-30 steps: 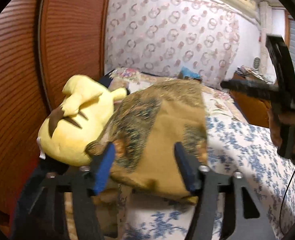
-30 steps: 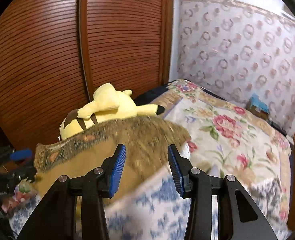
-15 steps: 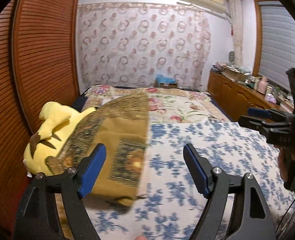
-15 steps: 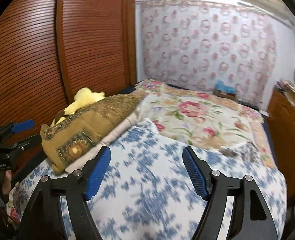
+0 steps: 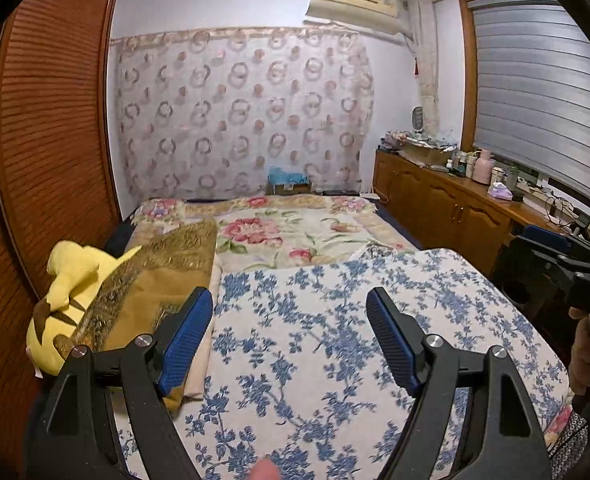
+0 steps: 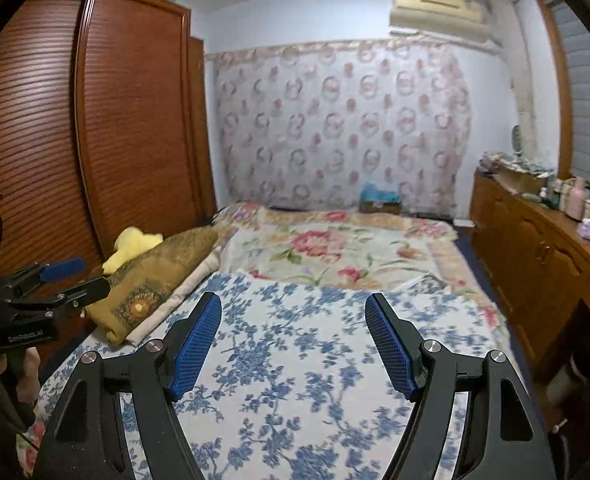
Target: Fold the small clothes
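Both the left gripper (image 5: 287, 336) and the right gripper (image 6: 293, 340) stand wide open above the blue-flowered bedspread (image 5: 335, 340), with nothing between their pads. The folded brown cloth (image 5: 151, 292) lies at the bed's left edge, partly draped over a yellow plush toy (image 5: 67, 300) and partly hidden behind the left gripper's finger. In the right view the bedspread is blurred.

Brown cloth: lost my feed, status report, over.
Left tool and right tool open, empty. Brown cloth folded, lying against yellow plush. Nothing in the way.
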`<state>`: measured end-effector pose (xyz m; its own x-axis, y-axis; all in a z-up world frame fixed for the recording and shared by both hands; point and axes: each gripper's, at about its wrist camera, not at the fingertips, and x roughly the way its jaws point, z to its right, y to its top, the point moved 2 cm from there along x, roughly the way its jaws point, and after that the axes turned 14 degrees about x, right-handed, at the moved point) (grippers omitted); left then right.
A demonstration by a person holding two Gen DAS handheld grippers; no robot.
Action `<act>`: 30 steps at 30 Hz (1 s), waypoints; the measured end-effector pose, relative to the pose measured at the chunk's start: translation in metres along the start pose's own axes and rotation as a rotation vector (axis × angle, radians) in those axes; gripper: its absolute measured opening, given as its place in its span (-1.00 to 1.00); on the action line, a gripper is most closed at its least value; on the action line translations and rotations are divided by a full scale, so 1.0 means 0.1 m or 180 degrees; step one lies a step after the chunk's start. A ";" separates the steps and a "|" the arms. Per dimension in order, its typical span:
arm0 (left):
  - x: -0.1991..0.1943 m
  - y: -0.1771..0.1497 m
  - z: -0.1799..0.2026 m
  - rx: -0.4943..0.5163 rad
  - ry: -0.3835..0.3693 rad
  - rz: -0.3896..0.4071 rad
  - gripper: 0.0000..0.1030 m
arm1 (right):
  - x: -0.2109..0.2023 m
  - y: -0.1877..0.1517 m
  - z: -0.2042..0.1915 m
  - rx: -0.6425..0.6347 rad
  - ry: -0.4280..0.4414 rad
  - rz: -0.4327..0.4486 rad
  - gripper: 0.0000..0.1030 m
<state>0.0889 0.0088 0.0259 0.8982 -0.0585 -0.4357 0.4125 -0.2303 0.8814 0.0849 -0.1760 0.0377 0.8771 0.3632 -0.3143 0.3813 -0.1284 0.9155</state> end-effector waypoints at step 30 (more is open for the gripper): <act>-0.18 0.16 0.18 0.0023 0.0007 0.0089 0.55 | -0.25 -0.27 0.03 0.0205 -0.0197 0.0203 0.48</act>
<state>0.0769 -0.0113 0.0442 0.9097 -0.0628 -0.4106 0.3862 -0.2356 0.8918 0.0536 -0.1844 0.0199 0.9158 0.2950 -0.2726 0.3403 -0.2093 0.9167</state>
